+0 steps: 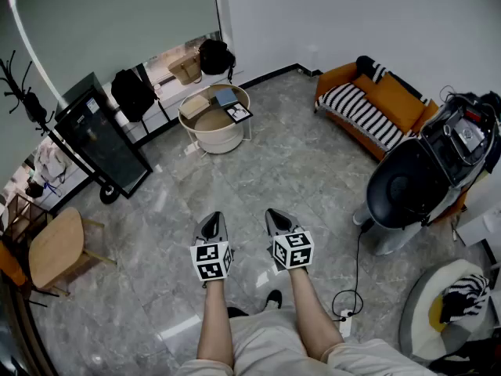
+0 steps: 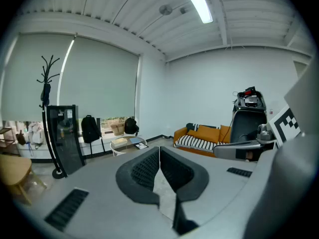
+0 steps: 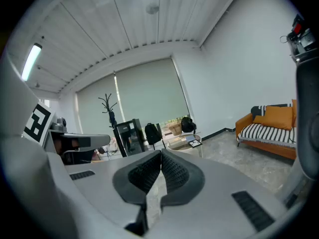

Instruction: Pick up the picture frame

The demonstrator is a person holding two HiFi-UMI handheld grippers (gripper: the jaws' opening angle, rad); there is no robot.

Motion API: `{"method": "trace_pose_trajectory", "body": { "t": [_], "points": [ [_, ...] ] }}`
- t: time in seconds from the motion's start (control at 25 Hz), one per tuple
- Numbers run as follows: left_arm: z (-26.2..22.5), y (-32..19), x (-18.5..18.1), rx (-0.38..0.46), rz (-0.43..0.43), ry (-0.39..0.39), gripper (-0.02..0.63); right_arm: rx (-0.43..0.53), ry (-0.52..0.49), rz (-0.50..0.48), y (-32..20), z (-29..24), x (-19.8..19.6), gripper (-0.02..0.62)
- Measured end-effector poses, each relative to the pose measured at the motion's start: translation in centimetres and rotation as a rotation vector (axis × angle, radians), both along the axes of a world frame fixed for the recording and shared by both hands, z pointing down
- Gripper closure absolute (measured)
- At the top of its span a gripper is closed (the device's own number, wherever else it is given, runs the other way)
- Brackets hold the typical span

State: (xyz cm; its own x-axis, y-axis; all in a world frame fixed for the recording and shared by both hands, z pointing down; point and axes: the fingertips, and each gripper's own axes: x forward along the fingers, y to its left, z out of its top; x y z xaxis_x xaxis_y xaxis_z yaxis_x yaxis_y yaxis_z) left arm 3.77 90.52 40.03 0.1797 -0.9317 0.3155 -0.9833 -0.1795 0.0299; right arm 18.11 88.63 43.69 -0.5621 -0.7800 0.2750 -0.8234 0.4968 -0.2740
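Observation:
The picture frame (image 1: 238, 113), small and dark-edged, lies on the round white table (image 1: 221, 139) across the room, beside a book and a blue item. In the left gripper view the picture frame (image 2: 141, 145) sits just above my jaws, and in the right gripper view the picture frame (image 3: 195, 143) lies to their right. My left gripper (image 1: 210, 225) and right gripper (image 1: 278, 221) hang side by side over the floor, far short of the table. Both are shut with nothing between the pads. The left gripper (image 2: 159, 149) and the right gripper (image 3: 161, 154) point roughly toward the table.
An orange sofa (image 1: 376, 104) with a striped blanket stands at the back right. A large black machine (image 1: 427, 175) with a floor cable (image 1: 356, 272) is on the right. A black glass cabinet (image 1: 102, 139), backpacks (image 1: 133, 92), a coat rack (image 1: 19, 92) and a wooden chair (image 1: 55, 249) line the left.

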Motion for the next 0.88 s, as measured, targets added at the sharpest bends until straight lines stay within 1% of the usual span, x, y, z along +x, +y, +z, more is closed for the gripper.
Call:
{"method": "trace_pose_trajectory", "body": {
  "t": [0.08, 0.2, 0.32, 0.48, 0.56, 0.64, 0.68, 0.76, 0.88],
  "points": [
    [-0.3, -1.4, 0.4, 0.023, 0.002, 0.011, 0.584, 0.002, -0.006, -0.009, -1.5, 0.0, 0.2, 0.561],
    [-0.4, -2.2, 1.0, 0.039, 0.024, 0.069, 0.584, 0.001, -0.025, -0.013, -2.4, 0.0, 0.7, 0.561],
    [0.4, -1.6, 0.6, 0.016, 0.014, 0.095, 0.584, -0.016, -0.045, -0.014, -1.6, 0.5, 0.7, 0.561],
    [1.5, -3.0, 0.0, -0.016, 0.001, 0.124, 0.584, -0.048, -0.082, -0.007, -2.9, 1.1, 1.0, 0.561],
    [1.8, -4.5, 0.4, -0.012, 0.024, 0.154, 0.584, -0.060, -0.100, -0.012, -4.1, 1.3, 1.3, 0.560],
    [1.7, -6.9, 1.6, 0.006, 0.067, 0.214, 0.583, -0.071, -0.140, -0.052, -6.0, 1.2, 1.6, 0.560],
    [1.5, -8.2, 2.1, 0.014, 0.087, 0.227, 0.583, -0.074, -0.163, -0.072, -7.1, 0.8, 1.7, 0.560],
    [0.7, -10.8, 2.9, 0.024, 0.123, 0.204, 0.584, -0.059, -0.193, -0.084, -9.2, -0.3, 1.8, 0.560],
    [-0.9, -14.7, 3.5, 0.044, 0.153, 0.160, 0.584, -0.021, -0.196, -0.061, -12.9, -2.1, 2.2, 0.560]
  ]
}}
